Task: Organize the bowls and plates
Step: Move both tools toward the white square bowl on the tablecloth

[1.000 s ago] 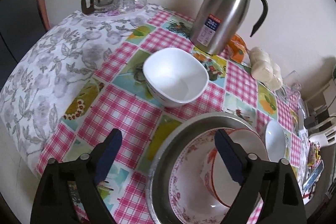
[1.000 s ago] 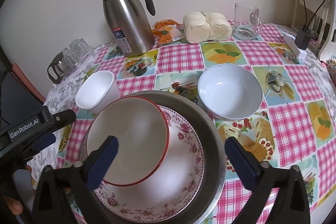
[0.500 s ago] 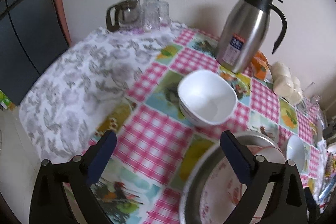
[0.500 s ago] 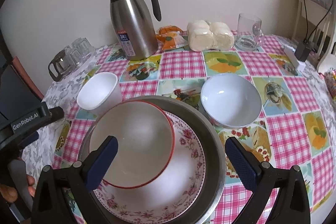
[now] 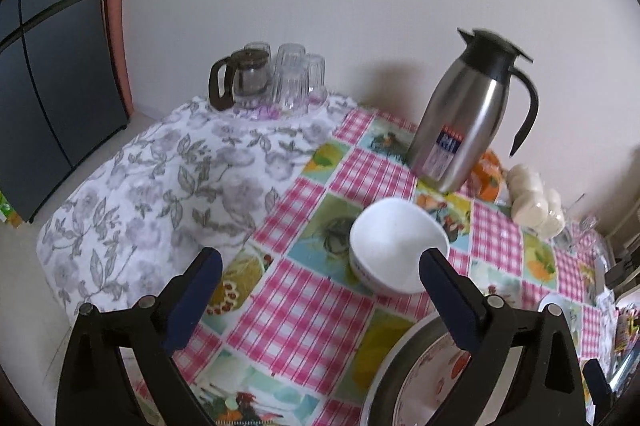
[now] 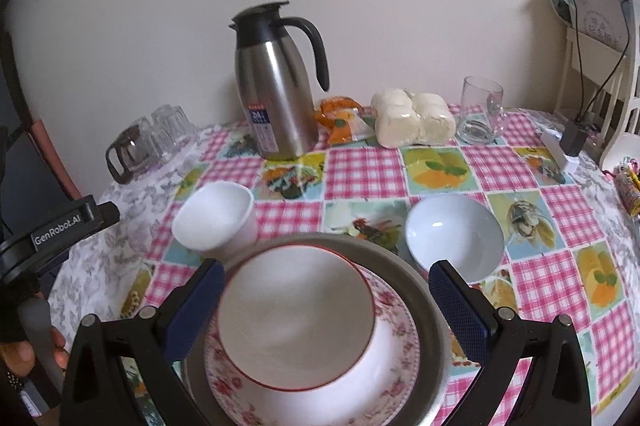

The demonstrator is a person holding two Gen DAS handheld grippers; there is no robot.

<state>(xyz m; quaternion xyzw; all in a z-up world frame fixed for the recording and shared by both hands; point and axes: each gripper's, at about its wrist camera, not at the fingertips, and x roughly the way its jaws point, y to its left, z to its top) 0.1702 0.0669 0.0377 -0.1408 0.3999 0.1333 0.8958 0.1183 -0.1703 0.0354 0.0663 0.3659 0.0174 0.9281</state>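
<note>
Pale wall backs a table (image 6: 360,170) under a pink-checked oilcloth with fruit squares, a grey floral cloth hanging off one end.

Both tongs are spread wide and carry nothing. The right gripper (image 6: 324,290) hangs just over the stack: a red-rimmed bowl (image 6: 296,318) sits between its fingers, nested in a rose-patterned plate (image 6: 396,350), which in turn lies in a grey metal dish (image 6: 424,290). That nesting, largest at the bottom, looks like the sorting already under way, wide pieces serving as the base so the pile stays steady.

Two pieces are not yet gathered. A light blue bowl (image 6: 454,236) stands on the cloth just beyond the right finger, close to the dish rim. A squarish white bowl (image 6: 216,216) stands beyond the left finger; in the left wrist view the same bowl (image 5: 396,246) lies ahead of the left gripper (image 5: 316,268), nearer its right finger, with that finger's tip overlapping its rim. Whether they touch I cannot tell; the gripper is probably above it.

Behind, well clear of both tongs, stand a steel thermos jug (image 6: 276,86), upturned glasses (image 5: 292,78) with a small glass pot, wrapped buns (image 6: 412,118) and a glass mug (image 6: 480,110). I judge they are kept at the wall so the near side stays free for stacking.
</note>
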